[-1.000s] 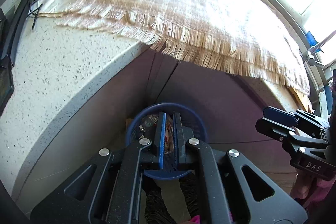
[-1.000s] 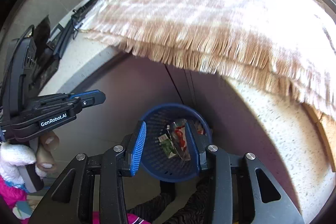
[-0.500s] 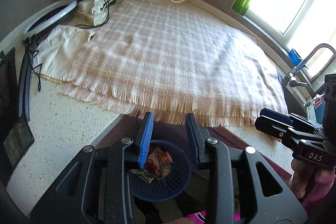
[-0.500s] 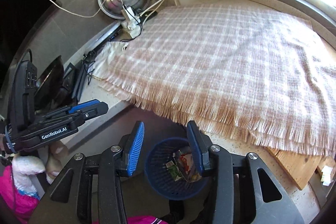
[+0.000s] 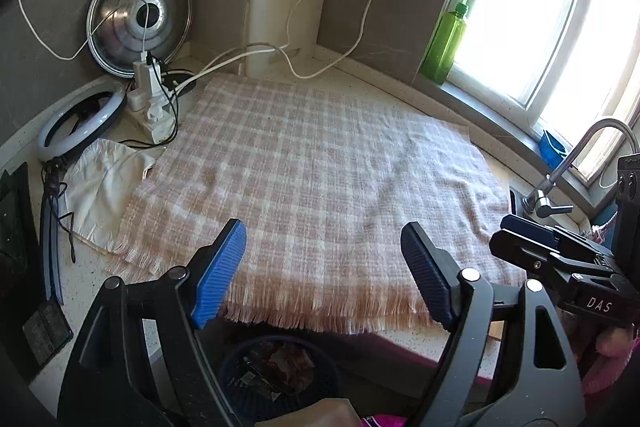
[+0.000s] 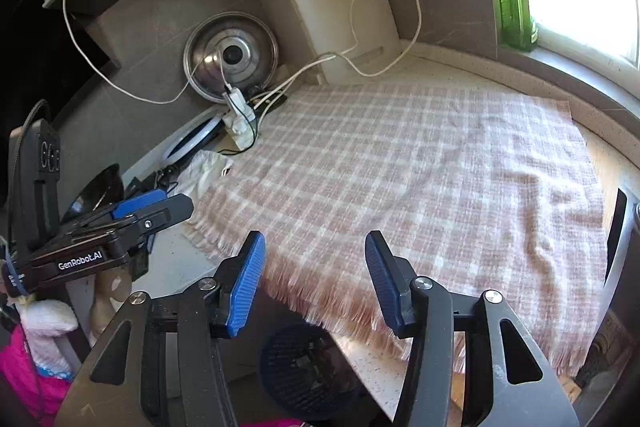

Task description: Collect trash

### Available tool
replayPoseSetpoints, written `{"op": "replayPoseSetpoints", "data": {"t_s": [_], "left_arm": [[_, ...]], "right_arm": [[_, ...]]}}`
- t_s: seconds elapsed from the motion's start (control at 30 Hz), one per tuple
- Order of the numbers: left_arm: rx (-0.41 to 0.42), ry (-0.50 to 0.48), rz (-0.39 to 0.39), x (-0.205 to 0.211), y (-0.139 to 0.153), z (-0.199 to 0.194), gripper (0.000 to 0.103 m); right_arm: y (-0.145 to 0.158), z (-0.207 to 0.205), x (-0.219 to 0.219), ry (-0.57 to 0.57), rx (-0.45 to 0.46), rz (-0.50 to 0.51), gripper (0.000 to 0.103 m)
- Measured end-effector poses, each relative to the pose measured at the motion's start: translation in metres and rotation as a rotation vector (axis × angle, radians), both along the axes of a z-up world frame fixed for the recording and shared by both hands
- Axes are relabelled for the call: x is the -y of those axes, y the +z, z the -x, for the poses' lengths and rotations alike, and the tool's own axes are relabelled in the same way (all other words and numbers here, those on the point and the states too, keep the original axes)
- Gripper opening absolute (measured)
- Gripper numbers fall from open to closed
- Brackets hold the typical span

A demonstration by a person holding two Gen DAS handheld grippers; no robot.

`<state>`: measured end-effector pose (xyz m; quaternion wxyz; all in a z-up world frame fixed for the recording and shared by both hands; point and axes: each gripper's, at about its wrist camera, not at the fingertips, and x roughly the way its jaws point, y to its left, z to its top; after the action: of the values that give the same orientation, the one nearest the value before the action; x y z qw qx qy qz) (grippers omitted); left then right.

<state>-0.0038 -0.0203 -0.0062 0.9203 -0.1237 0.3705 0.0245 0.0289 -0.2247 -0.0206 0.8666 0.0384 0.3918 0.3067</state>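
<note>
- Spreading over most of the speckled table (image 5: 92,291) is a pink-and-white checked cloth (image 5: 320,187), its fringe hanging over the front edge
- Leaning against the back wall are a white cutting board (image 5: 286,11) and a steel pot lid (image 5: 140,23), with white cables trailing down to a power strip (image 5: 154,107) just beside the cloth's far left corner
- Below the table's front edge stands a dark blue mesh basket (image 6: 288,359); crumpled wrappers, the collected trash (image 5: 276,367), lie inside it
- The left hand-held gripper (image 5: 324,271) hovers over the cloth's fringe with its fingers wide apart and nothing between them
- The right hand-held gripper (image 6: 316,279) also hangs above the fringed edge, fingers spread and holding nothing
- A green soap bottle (image 5: 446,41) stands on the window sill, and a white rag (image 5: 104,183) lies at the cloth's left side, near a ring light (image 5: 80,123)
</note>
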Motion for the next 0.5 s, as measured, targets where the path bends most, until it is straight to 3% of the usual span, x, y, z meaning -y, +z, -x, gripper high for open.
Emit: {"op": "replayPoseSetpoints", "data": {"t_s": [0.1,0.23,0.3,0.5], "left_arm": [[0.022,0.001,-0.015,0.008,0.009,-0.007,0.088],[0.065,0.010,-0.046,0.018,0.022,-0.012,0.096],[0.089,0.018,-0.061,0.022,0.029,-0.015,0.101],[0.091,0.034,-0.085,0.030,0.038,-0.026,0.102]], "right_arm": [[0.009,-0.005,0.009,-0.020,0.031,-0.013,0.067],[0.022,-0.011,0.018,-0.035,0.082,-0.019,0.072],[0.027,-0.015,0.019,-0.043,0.107,-0.020,0.079],[0.036,-0.025,0.029,-0.070,0.134,-0.048,0.081]]}}
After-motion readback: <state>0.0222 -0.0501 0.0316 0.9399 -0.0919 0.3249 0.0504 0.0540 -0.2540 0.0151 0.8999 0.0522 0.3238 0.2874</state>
